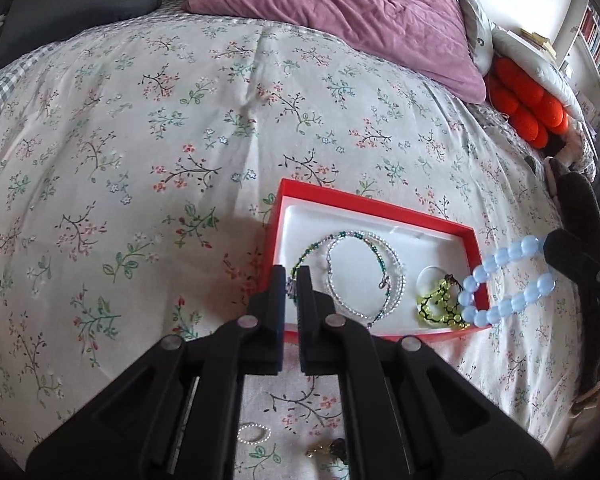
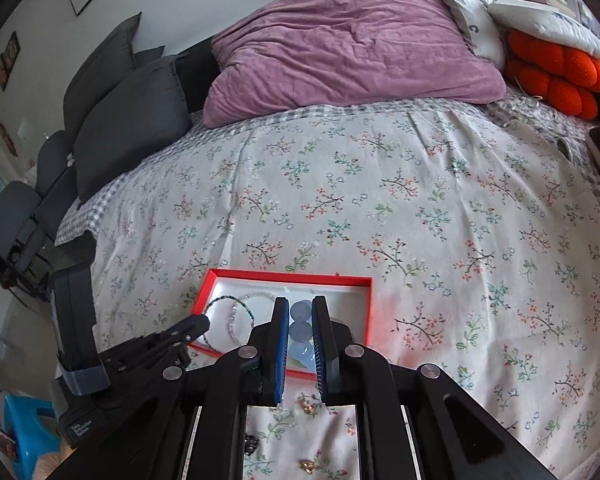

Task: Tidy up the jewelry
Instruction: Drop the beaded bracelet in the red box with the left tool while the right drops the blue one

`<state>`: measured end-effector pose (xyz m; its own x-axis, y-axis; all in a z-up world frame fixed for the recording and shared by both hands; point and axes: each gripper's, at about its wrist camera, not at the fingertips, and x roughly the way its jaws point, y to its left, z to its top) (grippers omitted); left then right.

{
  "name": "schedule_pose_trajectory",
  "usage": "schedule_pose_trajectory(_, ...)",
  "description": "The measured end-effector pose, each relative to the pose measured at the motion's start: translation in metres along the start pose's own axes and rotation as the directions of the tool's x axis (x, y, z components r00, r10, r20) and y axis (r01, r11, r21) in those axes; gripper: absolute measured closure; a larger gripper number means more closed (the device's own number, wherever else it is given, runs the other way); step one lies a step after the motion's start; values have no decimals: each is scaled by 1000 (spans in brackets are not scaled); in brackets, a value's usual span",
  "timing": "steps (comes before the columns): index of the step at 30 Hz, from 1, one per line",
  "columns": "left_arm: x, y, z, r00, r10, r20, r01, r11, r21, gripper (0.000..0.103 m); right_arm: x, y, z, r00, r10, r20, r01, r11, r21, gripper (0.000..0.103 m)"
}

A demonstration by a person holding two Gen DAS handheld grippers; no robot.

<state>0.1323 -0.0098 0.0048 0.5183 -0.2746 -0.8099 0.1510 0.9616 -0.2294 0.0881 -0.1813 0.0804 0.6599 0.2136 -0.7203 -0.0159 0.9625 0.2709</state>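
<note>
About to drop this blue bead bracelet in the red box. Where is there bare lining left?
Bare white lining runs along the far wall of the red box, beyond the thin beaded bangles. The near right corner is crowded by the yellow-green bracelet, where the blue bead bracelet hangs from the right gripper.

Bright soft daylight, faint shadows, strong fisheye bending, dark vignetted corners, sharp focus.

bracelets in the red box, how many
3 lying inside the red box: green beaded, clear beaded, yellow-green. The blue bracelet hangs from the right gripper. Others may be hidden.
</note>
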Motion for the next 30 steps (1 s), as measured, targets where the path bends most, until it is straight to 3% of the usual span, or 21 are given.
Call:
schedule_pose_trajectory(2, -1, -3, 0, 1000, 8, 2, -8, 1000, 10, 97, 7, 4, 1, 998, 69, 3, -69, 998, 10, 92)
schedule_pose_trajectory(4, -1, -5, -1, 1000, 19, 6, -19, 1000, 22, 97, 16, 3, 1, 996, 87, -3, -87, 996, 31, 92)
schedule_pose_trajectory(11, 0, -7, -1, 1000, 27, 7, -28, 999, 38, 97, 46, -26, -9, 996, -35, -87, 41, 997, 66, 91)
schedule_pose_trajectory(21, -3, -13, -2, 999, 31, 18, -32, 998, 60, 96, 46, -36, -12, 993, -57, -102, 62, 997, 49, 90)
schedule_pose_trajectory(25, -10, -16, -3, 999, 22, 26, -24, 997, 76, 74, 38, -38, -12, 993, -50, -109, 55, 998, 42, 86)
schedule_pose_trajectory(30, -22, -22, -5, 999, 26, 37, -30, 993, 110, 59, 28, -33, -17, 990, -64, -122, 63, 998, -12, 80)
